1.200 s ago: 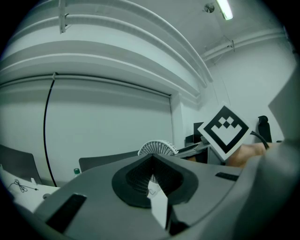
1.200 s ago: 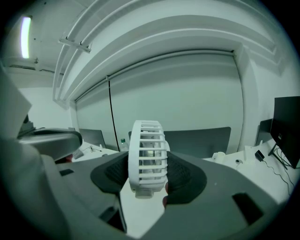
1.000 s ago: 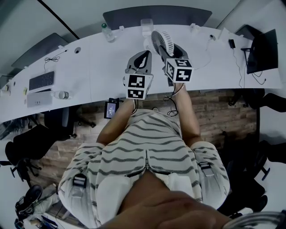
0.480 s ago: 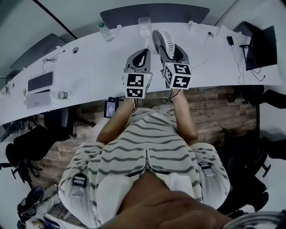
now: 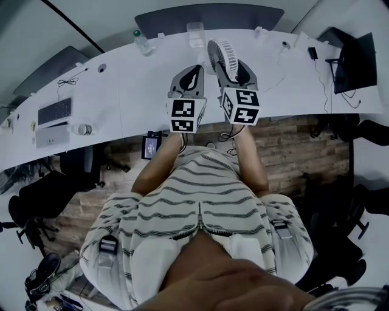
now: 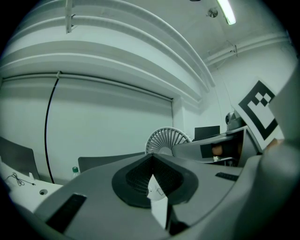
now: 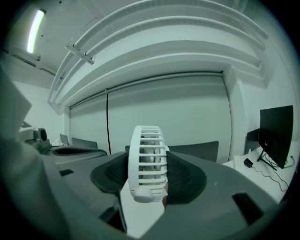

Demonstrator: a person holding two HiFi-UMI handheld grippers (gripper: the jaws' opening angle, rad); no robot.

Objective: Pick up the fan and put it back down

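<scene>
Right gripper (image 7: 148,174) clamped on the white fan (image 7: 147,157), cage edge-on between its jaws, near the worktop's (image 5: 130,85) far edge, mid-length. Left gripper (image 6: 151,163) closed on nothing, just beside.

Cool, even light; ceiling tube (image 6: 228,11) glaring; heavy fisheye bending, dark corners.

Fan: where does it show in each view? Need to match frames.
Head view: fan top centre, in the right tongs.
Left gripper view: fan at centre, grille face-on.
Right gripper view: fan at centre, edge-on between the jaws.
Shared landmark: dark panel behind the desk.
</scene>
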